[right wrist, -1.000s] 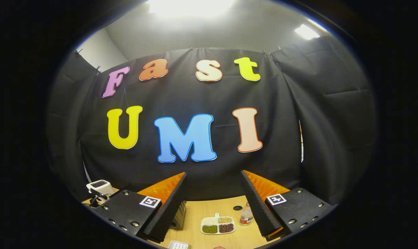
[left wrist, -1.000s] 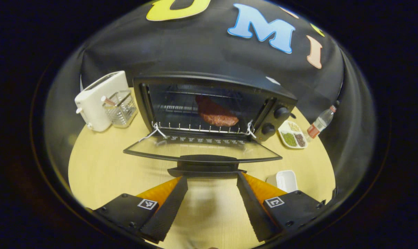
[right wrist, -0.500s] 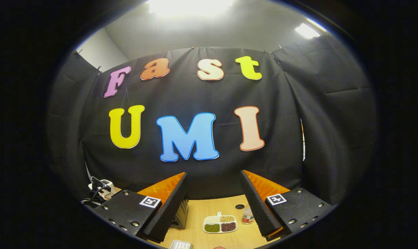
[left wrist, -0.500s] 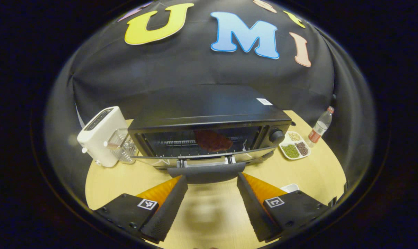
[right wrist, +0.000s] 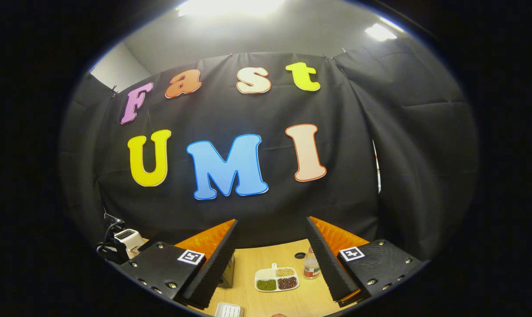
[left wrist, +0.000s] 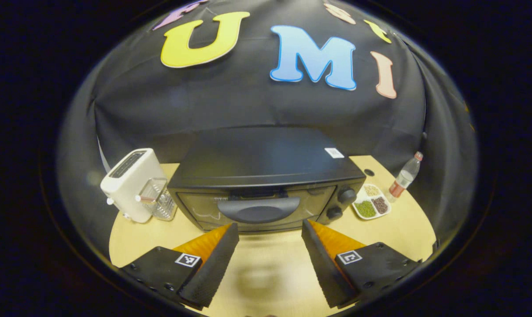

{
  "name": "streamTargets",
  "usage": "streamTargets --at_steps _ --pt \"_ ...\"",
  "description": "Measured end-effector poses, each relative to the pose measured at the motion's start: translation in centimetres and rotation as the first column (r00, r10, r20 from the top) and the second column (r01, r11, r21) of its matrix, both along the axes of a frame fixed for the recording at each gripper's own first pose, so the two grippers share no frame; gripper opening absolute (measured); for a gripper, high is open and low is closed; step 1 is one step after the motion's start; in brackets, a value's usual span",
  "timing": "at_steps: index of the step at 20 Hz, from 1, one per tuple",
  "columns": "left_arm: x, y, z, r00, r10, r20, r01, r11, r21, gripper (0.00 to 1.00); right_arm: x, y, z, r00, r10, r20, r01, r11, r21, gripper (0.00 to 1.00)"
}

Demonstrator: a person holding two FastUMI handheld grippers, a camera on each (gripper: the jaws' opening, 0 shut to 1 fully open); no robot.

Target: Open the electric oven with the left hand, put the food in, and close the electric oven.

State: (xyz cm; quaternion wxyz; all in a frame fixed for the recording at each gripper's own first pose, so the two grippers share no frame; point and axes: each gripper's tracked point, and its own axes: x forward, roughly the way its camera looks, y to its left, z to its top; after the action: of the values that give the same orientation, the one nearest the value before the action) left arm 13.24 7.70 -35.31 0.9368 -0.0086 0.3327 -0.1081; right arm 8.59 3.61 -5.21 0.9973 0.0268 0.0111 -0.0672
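Door (left wrist: pixel 257 210) of the black box-shaped electric oven (left wrist: pixel 266 176) is seen shut, its curved dark handle (left wrist: pixel 258 209) lying flat against the front, straight ahead of the left gripper (left wrist: pixel 269 233) and just beyond its fingertips. The closing step is judged done; little seems left beyond drawing the gripper away. Food cannot be made out through the dim glass from here, so whether it lies inside cannot be told. The left gripper's black foam-lined fingers are spread apart with nothing between them, released from the handle.

Ahead and to the left of that gripper a white plastic toaster (left wrist: pixel 127 182) stands beside a clear wire-and-glass holder (left wrist: pixel 157 200) with a pale stick in it. Ahead to the right, a white divided dish (left wrist: pixel 371 206) holds green, dark red and pale beans, each in its own compartment, and a clear plastic bottle with a red label (left wrist: pixel 403 178) stands just past it.

The right gripper (right wrist: pixel 270 233) is held high, fingers parted and empty, above the pale wooden table (right wrist: pixel 266 259); the same dish (right wrist: pixel 276 280) and bottle (right wrist: pixel 311 268) lie below and ahead of it.
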Motion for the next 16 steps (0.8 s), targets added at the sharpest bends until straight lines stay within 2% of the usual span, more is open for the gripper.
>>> streamTargets --at_steps 1,3,4,6,8,9,10,11,16 --pt "0.1 0.2 1.4 1.000 0.016 0.023 -0.016 1.000 -0.012 0.93 0.2 0.1 0.0 1.000 0.005 0.000 -0.005 1.000 -0.008 0.96" --pt "0.2 0.5 4.2 0.996 0.049 0.075 -0.045 0.998 -0.044 1.00 0.5 0.3 0.6 1.000 0.019 0.007 -0.019 1.000 -0.025 0.96" --pt "0.3 0.7 6.0 0.992 0.061 0.114 -0.055 0.997 -0.059 0.93 0.6 0.5 0.9 1.000 0.026 0.014 -0.026 0.999 -0.036 0.96" --pt "0.4 1.2 10.1 0.976 0.078 0.201 -0.064 0.995 -0.078 0.98 0.8 0.9 1.9 0.999 0.041 0.026 -0.039 0.997 -0.062 0.96" --pt "0.4 1.8 14.7 0.945 0.098 0.313 -0.080 0.994 -0.071 1.00 0.9 1.5 2.7 0.998 0.062 0.030 -0.059 0.995 -0.085 0.96" --pt "0.0 2.3 16.7 0.925 0.109 0.365 -0.093 0.994 -0.060 0.93 0.9 1.8 3.0 0.996 0.078 0.030 -0.075 0.993 -0.094 0.96" --pt "-0.5 2.5 19.0 0.901 0.118 0.418 -0.105 0.993 -0.053 1.00 0.9 2.4 3.6 0.995 0.097 0.033 -0.093 0.991 -0.100 0.96" --pt "-1.3 2.5 21.4 0.875 0.126 0.468 -0.116 0.992 -0.051 1.00 0.6 2.7 4.1 0.993 0.113 0.037 -0.108 0.989 -0.104 0.96" --pt "-6.3 0.8 29.8 0.789 0.150 0.596 -0.120 0.989 -0.089 1.00 -0.1 5.0 5.5 0.976 0.212 0.057 -0.210 0.976 -0.052 0.96"
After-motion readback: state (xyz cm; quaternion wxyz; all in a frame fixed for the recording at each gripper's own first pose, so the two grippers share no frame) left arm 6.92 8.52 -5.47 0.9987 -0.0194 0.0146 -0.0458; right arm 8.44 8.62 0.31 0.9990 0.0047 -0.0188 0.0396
